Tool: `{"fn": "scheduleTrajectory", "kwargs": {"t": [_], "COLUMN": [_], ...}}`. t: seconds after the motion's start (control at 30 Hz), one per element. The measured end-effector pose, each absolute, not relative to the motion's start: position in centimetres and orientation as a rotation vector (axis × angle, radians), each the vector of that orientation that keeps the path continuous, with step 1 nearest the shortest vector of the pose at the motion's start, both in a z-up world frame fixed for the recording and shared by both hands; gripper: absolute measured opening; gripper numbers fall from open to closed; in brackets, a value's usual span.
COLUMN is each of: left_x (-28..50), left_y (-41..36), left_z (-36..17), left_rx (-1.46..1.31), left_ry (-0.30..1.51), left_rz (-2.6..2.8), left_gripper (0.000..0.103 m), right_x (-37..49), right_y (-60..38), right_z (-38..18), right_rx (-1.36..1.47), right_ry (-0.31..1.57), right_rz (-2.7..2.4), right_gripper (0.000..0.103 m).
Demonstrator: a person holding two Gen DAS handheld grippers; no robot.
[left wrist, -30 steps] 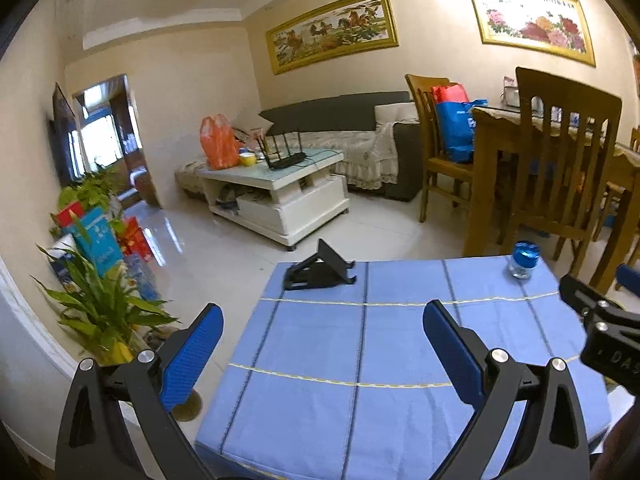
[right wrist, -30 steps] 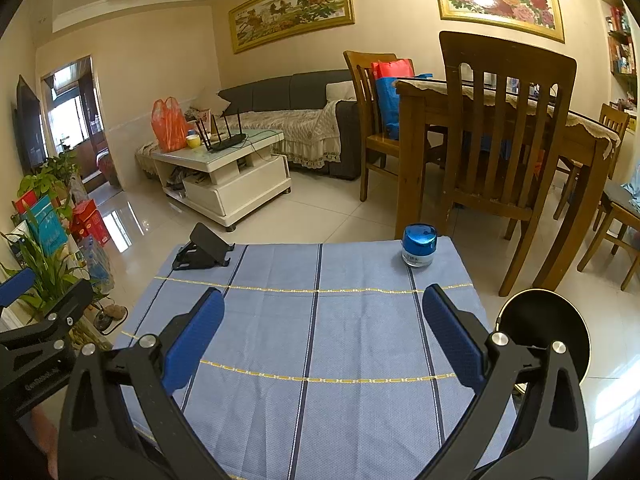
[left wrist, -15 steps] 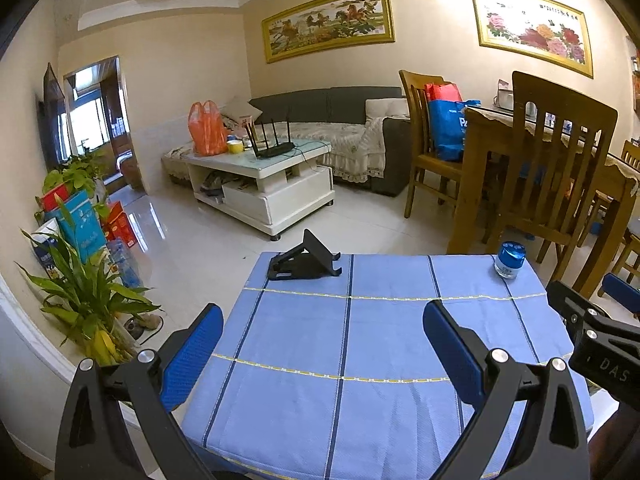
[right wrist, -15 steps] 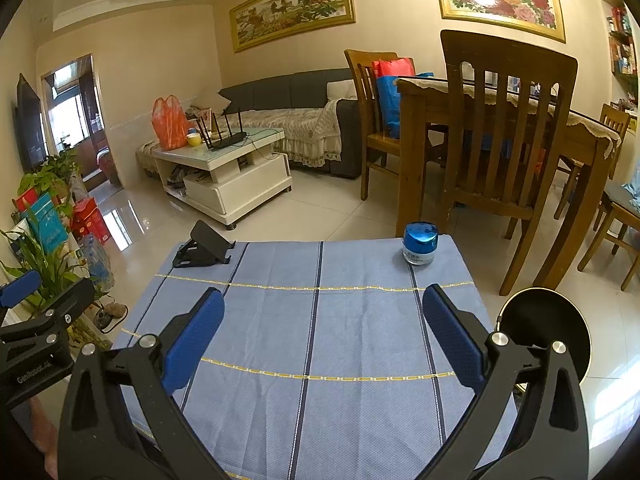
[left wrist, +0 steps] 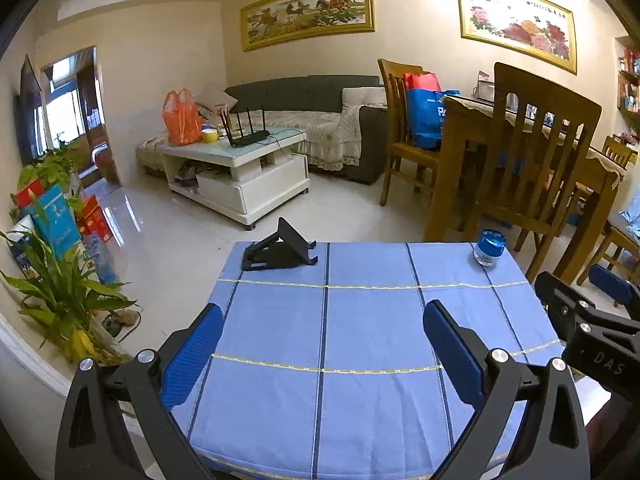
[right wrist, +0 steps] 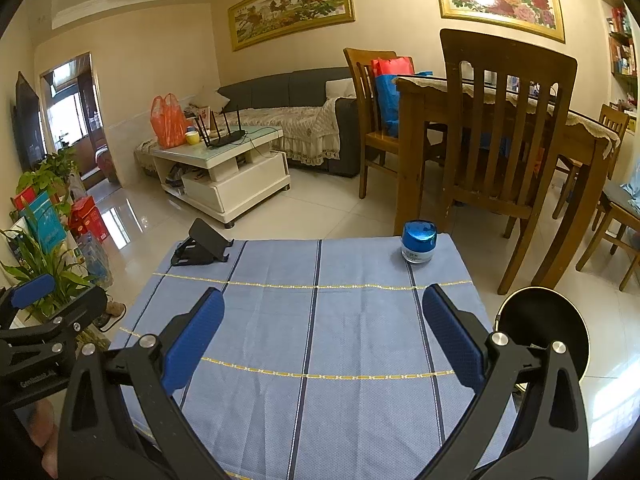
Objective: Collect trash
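Note:
A small table with a blue checked cloth (left wrist: 360, 320) (right wrist: 320, 320) lies in front of both grippers. A small jar with a blue lid (left wrist: 489, 249) (right wrist: 418, 242) stands at its far right corner. A black phone stand (left wrist: 280, 246) (right wrist: 202, 243) sits at its far left corner. A black round bin (right wrist: 544, 330) stands on the floor right of the table. My left gripper (left wrist: 320, 344) is open and empty above the near edge. My right gripper (right wrist: 322, 332) is open and empty above the near edge; it also shows in the left wrist view (left wrist: 592, 320).
A wooden chair (right wrist: 504, 132) and dining table (right wrist: 520, 120) stand behind the small table on the right. A white coffee table (left wrist: 240, 168) and a dark sofa (left wrist: 320, 120) stand farther back. Potted plants (left wrist: 60, 292) and boxes line the left wall.
The left gripper's view has swung left and pulled back a little, so the table sits more centred. The right gripper has barely moved. Both stay open.

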State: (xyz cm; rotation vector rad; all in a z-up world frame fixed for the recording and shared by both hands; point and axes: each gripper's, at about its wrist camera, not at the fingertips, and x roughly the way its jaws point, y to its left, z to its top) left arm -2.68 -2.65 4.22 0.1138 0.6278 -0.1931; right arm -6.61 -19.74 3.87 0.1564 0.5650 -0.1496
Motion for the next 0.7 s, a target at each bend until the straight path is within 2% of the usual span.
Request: {"fn": "scheduleTrajectory", "kwargs": {"t": [0.33, 0.43, 0.57, 0.7], "left_x": [-3.7, -3.7, -1.9, -1.2], "left_y": [-1.3, -2.2, -3.7, -3.3], "left_z": [4.8, 4.8, 3.1, 2.0], "left_rx": [0.009, 0.084, 0.207, 0.23], "left_ry": [0.565, 0.534, 0.628, 0.628], "left_rz": [-0.225, -0.186, -0.133, -0.079], "left_gripper": [0.097, 0.097, 0.097, 0.097], "right_x": [-6.9, -7.0, -6.8, -6.7], "right_y": [-19.8, -19.9, -20.2, -20.3], "right_z": [3.0, 2.6, 2.4, 2.2], "right_rx": [0.173, 0.186, 0.195, 0.192], "right_ry": [0.576, 0.582, 0.592, 0.602], "right_rz": [-0.151, -0.152, -0.156, -0.161], "right_gripper": [0.098, 0.098, 0.098, 0.098]}}
